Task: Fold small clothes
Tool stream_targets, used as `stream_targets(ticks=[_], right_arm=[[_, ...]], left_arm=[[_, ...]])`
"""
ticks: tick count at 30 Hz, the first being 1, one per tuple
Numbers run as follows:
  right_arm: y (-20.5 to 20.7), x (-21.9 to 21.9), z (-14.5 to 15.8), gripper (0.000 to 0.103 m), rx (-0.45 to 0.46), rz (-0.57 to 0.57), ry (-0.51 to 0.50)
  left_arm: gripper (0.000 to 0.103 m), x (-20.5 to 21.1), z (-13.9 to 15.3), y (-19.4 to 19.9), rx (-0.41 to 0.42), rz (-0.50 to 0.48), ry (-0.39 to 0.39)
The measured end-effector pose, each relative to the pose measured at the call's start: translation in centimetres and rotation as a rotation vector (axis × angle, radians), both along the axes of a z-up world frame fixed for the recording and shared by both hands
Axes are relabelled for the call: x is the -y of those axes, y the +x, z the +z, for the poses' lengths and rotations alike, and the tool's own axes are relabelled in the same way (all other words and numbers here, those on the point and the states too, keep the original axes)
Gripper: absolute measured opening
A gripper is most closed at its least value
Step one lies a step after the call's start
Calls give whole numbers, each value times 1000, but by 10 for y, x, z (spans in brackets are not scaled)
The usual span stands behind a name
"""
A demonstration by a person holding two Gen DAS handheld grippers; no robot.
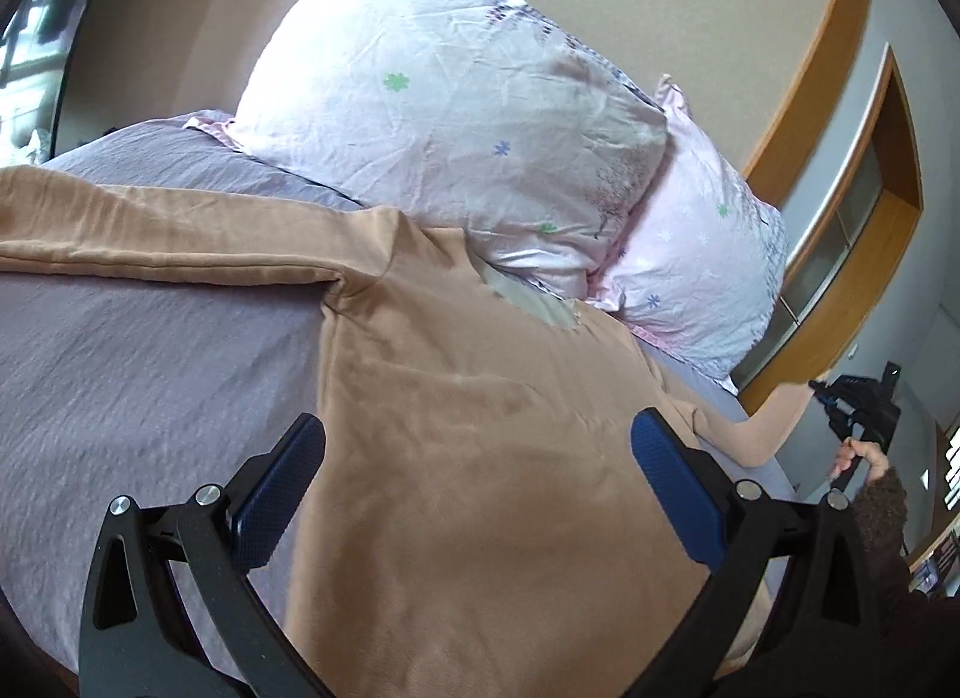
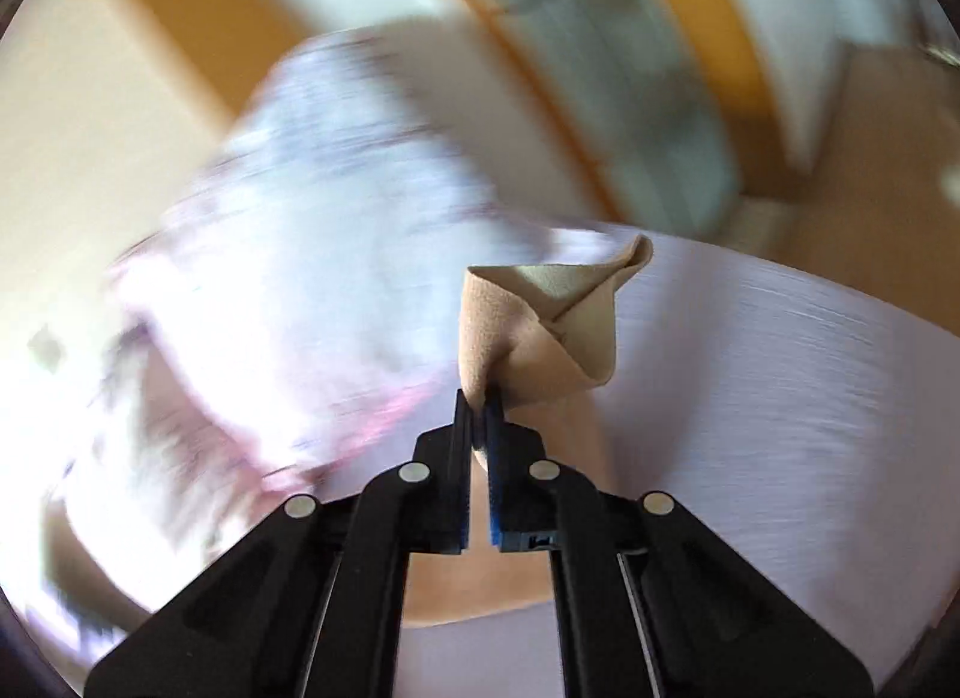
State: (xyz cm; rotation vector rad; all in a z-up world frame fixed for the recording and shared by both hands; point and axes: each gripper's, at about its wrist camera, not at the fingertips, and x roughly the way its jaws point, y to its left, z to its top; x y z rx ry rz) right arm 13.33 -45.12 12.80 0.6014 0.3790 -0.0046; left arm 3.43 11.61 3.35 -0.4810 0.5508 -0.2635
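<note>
A tan long-sleeved shirt (image 1: 480, 428) lies spread on the purple bedsheet (image 1: 138, 374), one sleeve stretched out to the left. My left gripper (image 1: 480, 446) is open and empty, its blue pads either side of the shirt's body, just above it. My right gripper (image 2: 478, 398) is shut on the end of the shirt's other sleeve (image 2: 540, 326), whose cuff sticks up past the fingertips. In the left wrist view the right gripper (image 1: 852, 404) holds that sleeve stretched out beyond the bed's right edge. The right wrist view is blurred by motion.
Two floral pillows (image 1: 456, 116) lie at the head of the bed, touching the shirt's collar. A wooden headboard trim and wall niche (image 1: 864, 206) stand at the right. The bed's right edge (image 1: 774, 452) is near the stretched sleeve.
</note>
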Motion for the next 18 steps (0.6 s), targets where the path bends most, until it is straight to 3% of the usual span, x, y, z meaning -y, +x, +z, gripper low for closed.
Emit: stream_targets(ticks=[3, 5, 8, 10, 12, 13, 14, 16, 18], right_arm=[[21, -122, 31, 4, 91, 306, -101], [40, -194, 27, 4, 73, 491, -116], [69, -299, -16, 5, -73, 710, -175], [84, -361, -65, 9, -272, 858, -230], [82, -382, -91, 14, -369, 913, -215], [79, -382, -93, 25, -370, 918, -202], [78, -376, -90, 44, -340, 905, -187], [80, -359, -74, 67, -269, 857, -174], [75, -339, -63, 71, -227, 825, -157]], left_arm=[[102, -21, 4, 1, 6, 63, 3], [102, -38, 8, -2, 18, 104, -13], [102, -70, 10, -7, -3, 195, -52], [102, -97, 8, -10, -26, 256, -82], [102, -125, 6, -12, -49, 315, -113], [102, -141, 5, -12, -61, 345, -134], [102, -156, 3, -13, -72, 372, -153], [102, -183, -1, -10, -99, 426, -192], [102, -207, -6, -7, -127, 467, -236]])
